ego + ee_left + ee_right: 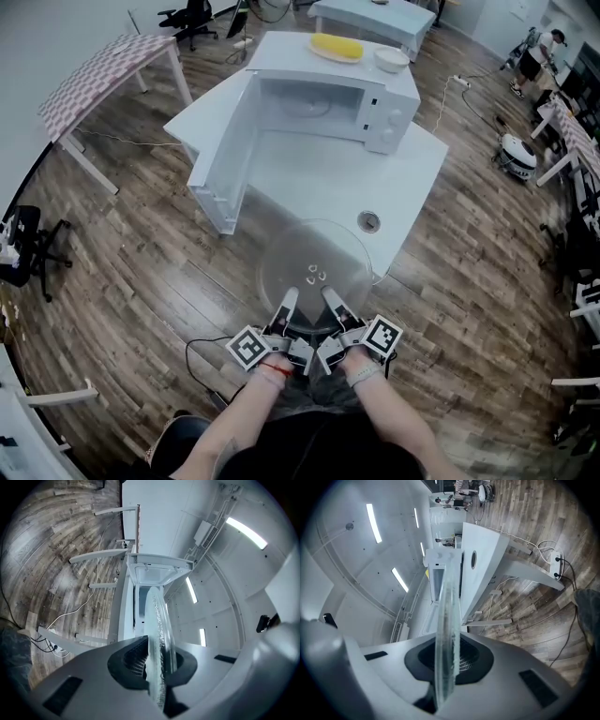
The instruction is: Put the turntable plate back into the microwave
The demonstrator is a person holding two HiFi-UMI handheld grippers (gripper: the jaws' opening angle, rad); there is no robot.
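— Plate's position?
— Glass plate [316, 248] at lower centre of the frame, below the open microwave [375, 112].
— Jaws?
— Left gripper [289, 298] and right gripper [332, 298] each clamp its near rim.

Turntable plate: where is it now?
Head view, lower centre: the turntable plate is clamped at its near rim by left gripper and right gripper, over the near edge of the table, facing the open microwave.

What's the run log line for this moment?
left gripper: shut on turntable plate | right gripper: shut on turntable plate | microwave: door open | status: turntable plate not yet inside
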